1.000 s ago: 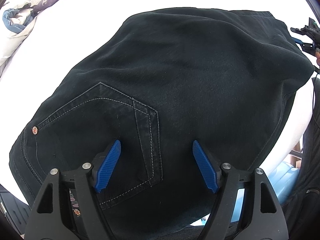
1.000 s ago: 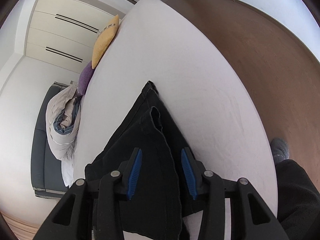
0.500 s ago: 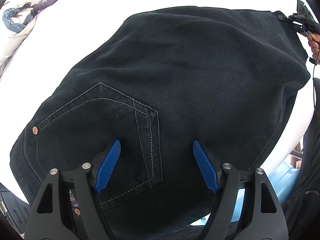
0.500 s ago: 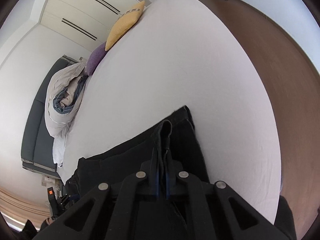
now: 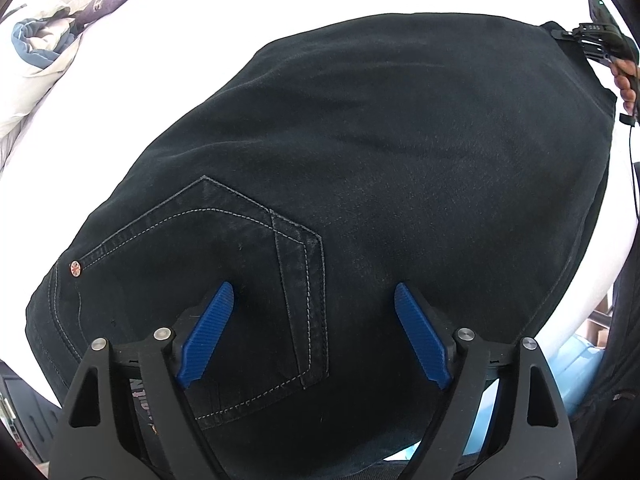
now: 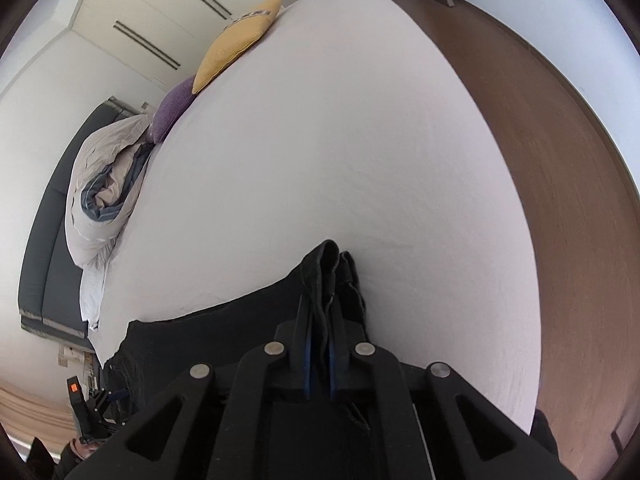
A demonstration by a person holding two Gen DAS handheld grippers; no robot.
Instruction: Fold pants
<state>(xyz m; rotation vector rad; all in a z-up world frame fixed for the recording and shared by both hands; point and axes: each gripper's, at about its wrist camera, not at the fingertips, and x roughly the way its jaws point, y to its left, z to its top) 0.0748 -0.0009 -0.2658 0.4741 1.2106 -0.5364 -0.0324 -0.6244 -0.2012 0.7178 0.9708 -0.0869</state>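
Left wrist view: the dark pants (image 5: pixel 380 168) lay spread flat on the white bed (image 5: pixel 132 92), filling most of the picture, with a stitched back pocket (image 5: pixel 224 280) facing up. The left gripper (image 5: pixel 314 332) pointed steeply down over that pocket. Its jaws stood wide and were opening; the blue fingers (image 5: pixel 206 340) straddled the pocket's stitched edge without pinching any cloth, so the gripper was released. A copper rivet (image 5: pixel 75 268) marked the pocket's corner toward the left edge. At the far right corner of the pants, the right gripper (image 5: pixel 596 38) appeared small, carried by a hand (image 5: pixel 626 80).

Right wrist view: the right gripper (image 6: pixel 319 320) had its jaws nearly together, with a bunched fold of the pants (image 6: pixel 328 276) standing up between the fingers (image 6: pixel 306 352). The pads pressed on the cloth, so this gripper was clenched on the pants, though its jaws were easing apart slightly. The rest of the garment trailed away to the lower left across the bed (image 6: pixel 340 140). A yellow pillow (image 6: pixel 236 46) and a purple pillow (image 6: pixel 174 108) lay along the bed's far side, just beside a rolled grey duvet (image 6: pixel 104 196). A brown wooden floor (image 6: pixel 552 160) bordered the bed on the right, well apart from the pants.
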